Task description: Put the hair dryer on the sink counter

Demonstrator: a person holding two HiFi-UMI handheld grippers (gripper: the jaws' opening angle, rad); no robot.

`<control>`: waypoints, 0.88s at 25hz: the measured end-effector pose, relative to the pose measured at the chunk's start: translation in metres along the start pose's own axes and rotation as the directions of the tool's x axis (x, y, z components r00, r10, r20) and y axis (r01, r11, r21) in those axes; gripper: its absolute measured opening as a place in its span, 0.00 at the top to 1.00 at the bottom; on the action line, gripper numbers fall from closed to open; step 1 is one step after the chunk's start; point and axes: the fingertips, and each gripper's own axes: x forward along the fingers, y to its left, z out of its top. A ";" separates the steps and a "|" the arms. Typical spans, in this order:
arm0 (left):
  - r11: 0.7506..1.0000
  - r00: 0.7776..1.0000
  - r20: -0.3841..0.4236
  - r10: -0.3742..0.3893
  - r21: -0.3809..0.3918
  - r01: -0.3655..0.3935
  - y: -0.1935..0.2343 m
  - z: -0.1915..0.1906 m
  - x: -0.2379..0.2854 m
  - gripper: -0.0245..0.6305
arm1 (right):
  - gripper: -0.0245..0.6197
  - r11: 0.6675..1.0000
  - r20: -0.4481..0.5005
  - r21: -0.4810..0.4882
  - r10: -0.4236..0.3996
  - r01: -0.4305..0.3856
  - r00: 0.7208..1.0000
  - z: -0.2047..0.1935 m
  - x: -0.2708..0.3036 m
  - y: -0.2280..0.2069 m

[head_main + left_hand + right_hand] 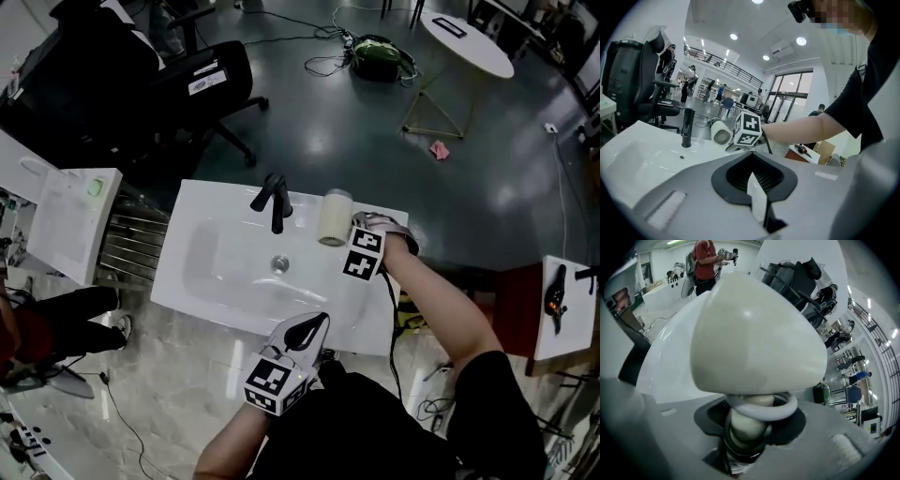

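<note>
Stubby cream plastic hair dryer, cord looped at its handle, is clamped by the right gripper over the white sink counter beside the black faucet; left gripper is closed, empty.

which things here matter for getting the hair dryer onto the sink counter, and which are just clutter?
In the job: hair dryer, gripped by its handle in the right tool; sink counter.
Lying about: black faucet; office chair; round table; pink scrap on the floor; left tool, shut and empty.
</note>
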 end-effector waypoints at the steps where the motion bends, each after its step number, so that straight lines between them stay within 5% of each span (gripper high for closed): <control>1: 1.000 1.000 0.001 0.007 -0.002 -0.007 0.000 -0.001 -0.001 0.96 | 0.67 1.000 -0.020 -0.014 0.004 -0.005 1.000 -0.001 0.005 -0.001; 9: 0.999 0.999 -0.010 0.036 -0.020 -0.036 0.004 -0.009 -0.008 0.96 | 0.67 0.992 -0.173 -0.113 0.039 -0.059 0.984 -0.013 0.035 -0.002; 22: 0.998 0.999 -0.012 0.034 -0.043 -0.034 0.004 -0.011 -0.003 0.96 | 0.66 0.982 -0.268 -0.157 0.058 -0.103 0.962 -0.022 0.056 -0.004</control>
